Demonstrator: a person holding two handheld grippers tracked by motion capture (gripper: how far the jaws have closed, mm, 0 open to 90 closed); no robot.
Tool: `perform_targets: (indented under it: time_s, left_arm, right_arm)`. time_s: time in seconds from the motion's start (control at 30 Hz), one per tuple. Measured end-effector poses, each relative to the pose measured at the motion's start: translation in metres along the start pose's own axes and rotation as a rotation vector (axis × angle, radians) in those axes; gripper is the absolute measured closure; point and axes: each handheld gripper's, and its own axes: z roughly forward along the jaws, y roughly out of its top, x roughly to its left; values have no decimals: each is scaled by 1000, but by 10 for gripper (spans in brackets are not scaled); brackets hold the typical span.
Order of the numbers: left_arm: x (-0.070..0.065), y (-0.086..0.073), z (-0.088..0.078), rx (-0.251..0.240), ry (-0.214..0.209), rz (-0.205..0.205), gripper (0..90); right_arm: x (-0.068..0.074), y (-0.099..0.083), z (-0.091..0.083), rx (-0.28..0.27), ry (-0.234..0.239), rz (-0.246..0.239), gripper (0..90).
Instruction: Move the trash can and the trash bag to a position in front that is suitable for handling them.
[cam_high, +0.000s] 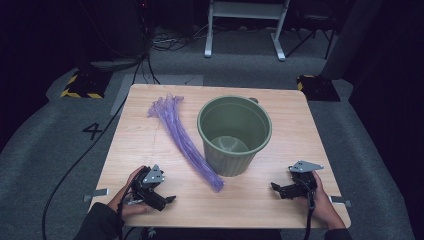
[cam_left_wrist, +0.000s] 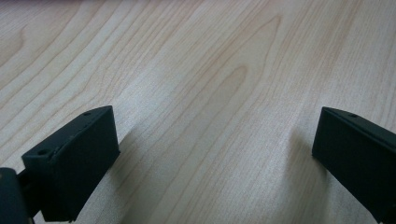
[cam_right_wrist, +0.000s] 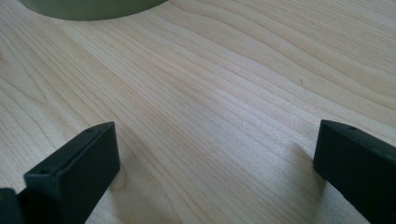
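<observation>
Both tongs, left (cam_high: 167, 199) and right (cam_high: 276, 188), gape empty; the purple plastic bag (cam_high: 184, 138) looks light, limp and slippery, best pinched near its bunched end.

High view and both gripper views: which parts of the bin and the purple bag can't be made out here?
- Green bin, high view: its far outer side is hidden by its own wall.
- Bin, right gripper view: cut off by the top edge; just the base shows.
- Purple bag, high view: too small and bunched to tell its opening or whether it is one bag or several.
- Left tongs and right tongs: open over bare table.
</observation>
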Motion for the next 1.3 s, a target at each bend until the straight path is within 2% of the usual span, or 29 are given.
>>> perform_targets:
  time_s: [0.13, 0.8, 0.87, 0.97, 1.07, 1.2, 1.3]
  left_arm:
    - [2, 0, 0, 0, -10, 10, 0]
    - [3, 0, 0, 0, -10, 10, 0]
    - [3, 0, 0, 0, -9, 9, 0]
    - [3, 1, 0, -1, -6, 4, 0]
    - [3, 1, 1, -2, -6, 4, 0]
    - [3, 1, 1, -3, -3, 0, 0]
    - [3, 1, 1, -1, -1, -1, 1]
  right_arm:
    - [0, 0, 0, 0, 0, 0, 3]
    - [-1, 0, 0, -3, 8, -11, 20]
    - [-2, 0, -1, -10, 12, -13, 52]
    - [-3, 0, -3, -37, 21, -15, 176]
    - [-4, 0, -3, -41, 25, -8, 152]
    - [-5, 2, -7, -77, 33, -9, 171]
    - [-3, 8, -13, -126, 19, -38, 215]
